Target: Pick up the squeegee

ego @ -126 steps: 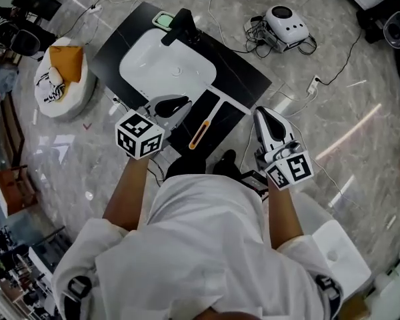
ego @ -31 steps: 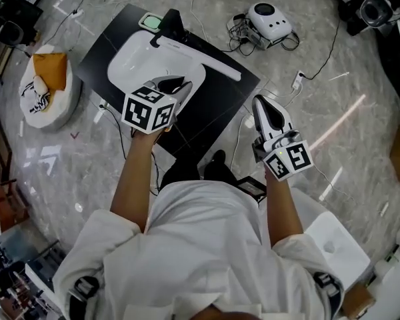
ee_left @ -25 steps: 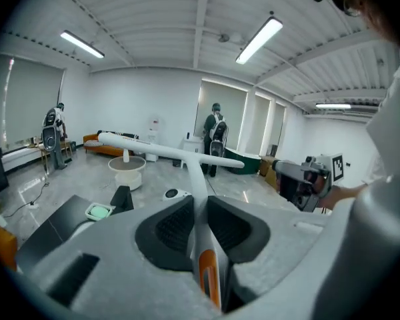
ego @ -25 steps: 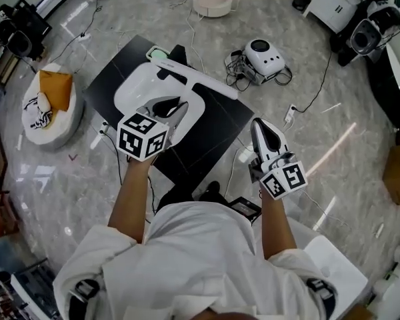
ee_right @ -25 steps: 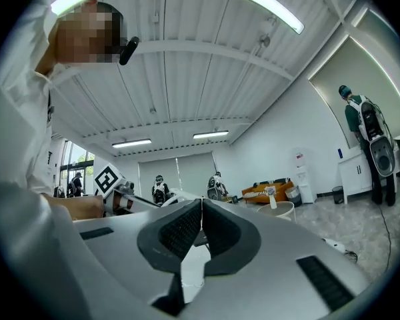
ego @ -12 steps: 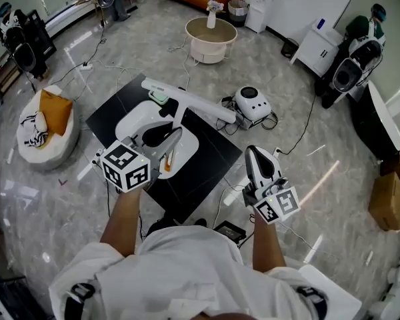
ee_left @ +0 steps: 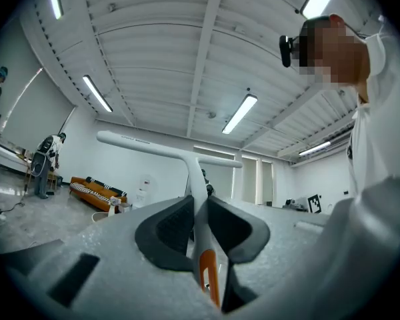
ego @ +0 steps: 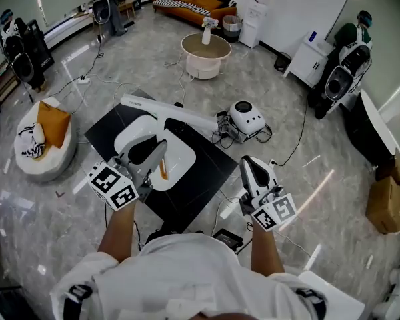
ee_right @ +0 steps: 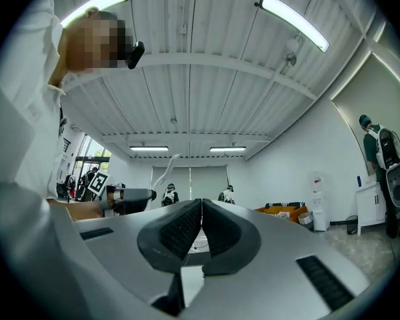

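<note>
White plastic T-shaped squeegee (ego: 170, 114) clamped in left gripper (ego: 159, 153), long bar crosswise ahead, raised over white oval basin (ego: 135, 137) on black slab (ego: 210, 162): sweeps wide, bars way forward. Right gripper (ego: 250, 164), jaws together, open air ahead. White round device (ego: 247, 117) with tangled black cables (ego: 223, 135) just beyond bar's right end. Grey marble floor (ego: 347, 139) open at right; white beanbag with orange cushion (ego: 37, 139) well left.

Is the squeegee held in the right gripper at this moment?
No, the right gripper has its jaws closed together on nothing, while the left gripper clamps the squeegee by its handle.
</note>
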Available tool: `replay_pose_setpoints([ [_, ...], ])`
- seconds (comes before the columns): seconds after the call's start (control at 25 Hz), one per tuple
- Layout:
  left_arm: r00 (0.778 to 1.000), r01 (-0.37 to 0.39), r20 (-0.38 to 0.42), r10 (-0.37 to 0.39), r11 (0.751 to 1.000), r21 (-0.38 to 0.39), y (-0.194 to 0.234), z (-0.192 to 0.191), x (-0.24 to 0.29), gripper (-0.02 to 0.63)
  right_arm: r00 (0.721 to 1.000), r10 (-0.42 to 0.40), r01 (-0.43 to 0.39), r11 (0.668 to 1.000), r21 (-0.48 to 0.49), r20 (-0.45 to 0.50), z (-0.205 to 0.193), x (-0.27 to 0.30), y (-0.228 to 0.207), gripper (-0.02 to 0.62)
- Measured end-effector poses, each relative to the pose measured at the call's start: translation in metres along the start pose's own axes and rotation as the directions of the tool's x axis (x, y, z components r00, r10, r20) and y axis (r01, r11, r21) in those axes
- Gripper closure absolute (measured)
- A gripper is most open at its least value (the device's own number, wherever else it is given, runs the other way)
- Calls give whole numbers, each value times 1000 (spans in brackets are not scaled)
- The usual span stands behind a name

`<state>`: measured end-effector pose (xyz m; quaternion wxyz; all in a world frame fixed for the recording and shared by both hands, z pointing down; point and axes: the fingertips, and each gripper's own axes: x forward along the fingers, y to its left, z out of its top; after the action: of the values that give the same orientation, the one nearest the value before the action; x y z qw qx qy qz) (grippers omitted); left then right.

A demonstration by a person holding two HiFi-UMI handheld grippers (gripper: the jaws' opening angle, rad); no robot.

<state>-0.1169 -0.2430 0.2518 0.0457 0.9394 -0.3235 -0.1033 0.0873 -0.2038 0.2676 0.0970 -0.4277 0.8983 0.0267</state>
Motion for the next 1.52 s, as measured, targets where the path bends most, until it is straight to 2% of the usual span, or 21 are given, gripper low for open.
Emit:
replay_pose_setpoints([
  [0.12, 998, 40, 47, -41, 999, 10, -2, 7, -11, 528, 1000, 5, -5, 1000, 9, -9, -2, 2, 4, 581],
  [0.24, 996, 69, 60, -70, 997, 21, -9, 8, -13, 528, 1000, 3, -2, 1000, 22, -20, -6, 0, 3, 581],
  [0.76, 988, 111, 114, -106, 993, -44, -8, 2, -4, 528, 998, 50, -50, 999, 16, -48, -11, 5, 3, 581],
  [1.08, 974, 171, 153, -165, 985, -30, -16, 3, -4, 528, 997, 66, -65, 998, 20, -44, -14, 6, 1, 581],
  [1.52, 972, 177, 162, -170, 984, -30, -14, 5, -3, 528, 992, 124, -124, 992, 2, -39, -11, 10, 9, 581],
])
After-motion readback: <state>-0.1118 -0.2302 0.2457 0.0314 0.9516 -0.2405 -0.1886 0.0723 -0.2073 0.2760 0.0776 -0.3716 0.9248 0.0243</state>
